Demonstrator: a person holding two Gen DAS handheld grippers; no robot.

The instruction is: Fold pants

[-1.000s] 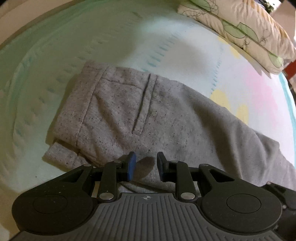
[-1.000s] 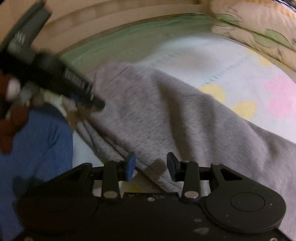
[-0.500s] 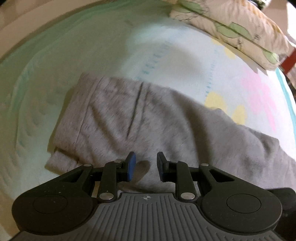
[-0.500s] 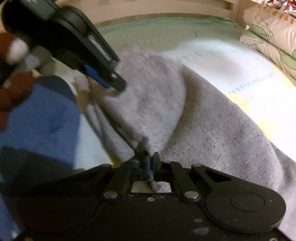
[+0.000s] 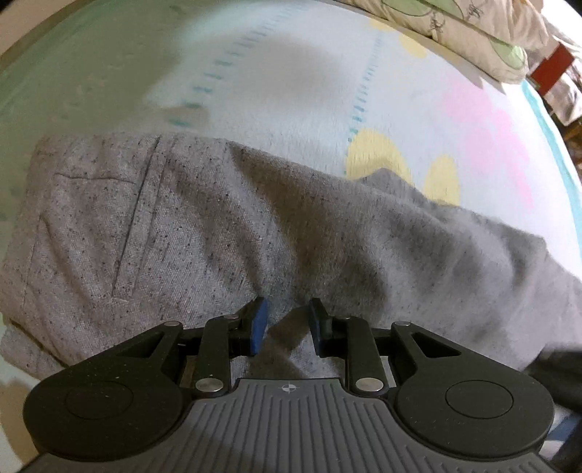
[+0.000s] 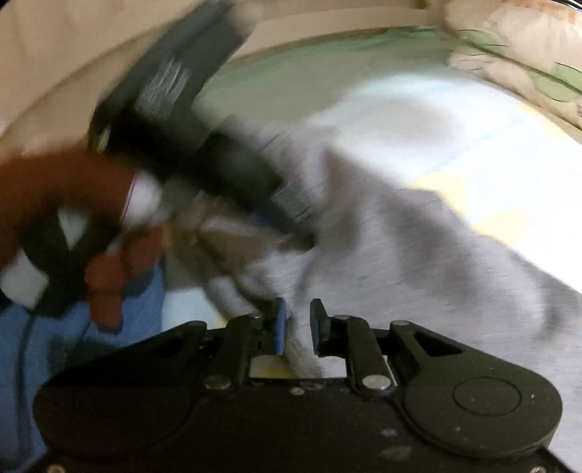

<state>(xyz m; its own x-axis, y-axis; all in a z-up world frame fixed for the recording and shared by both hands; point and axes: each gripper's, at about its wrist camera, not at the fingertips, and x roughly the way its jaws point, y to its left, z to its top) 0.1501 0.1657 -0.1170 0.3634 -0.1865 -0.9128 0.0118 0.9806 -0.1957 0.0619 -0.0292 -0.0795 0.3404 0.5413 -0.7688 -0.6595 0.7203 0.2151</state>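
Grey pants lying on bed; left gripper fingers hovering wide; right gripper fingers gaping narrowly around fabric edge.

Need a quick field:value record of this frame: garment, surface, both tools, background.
garment: grey speckled pants lying on the bed, pocket seam showing, fabric rumpled toward the right
surface: pastel bedsheet with yellow and pink patches
left tool: open, over the pants, nothing between its fingers
right tool: partly open, pants edge between its fingers, not clamped
background: floral pillows at the far edge
image quality: right wrist view heavily motion-blurred
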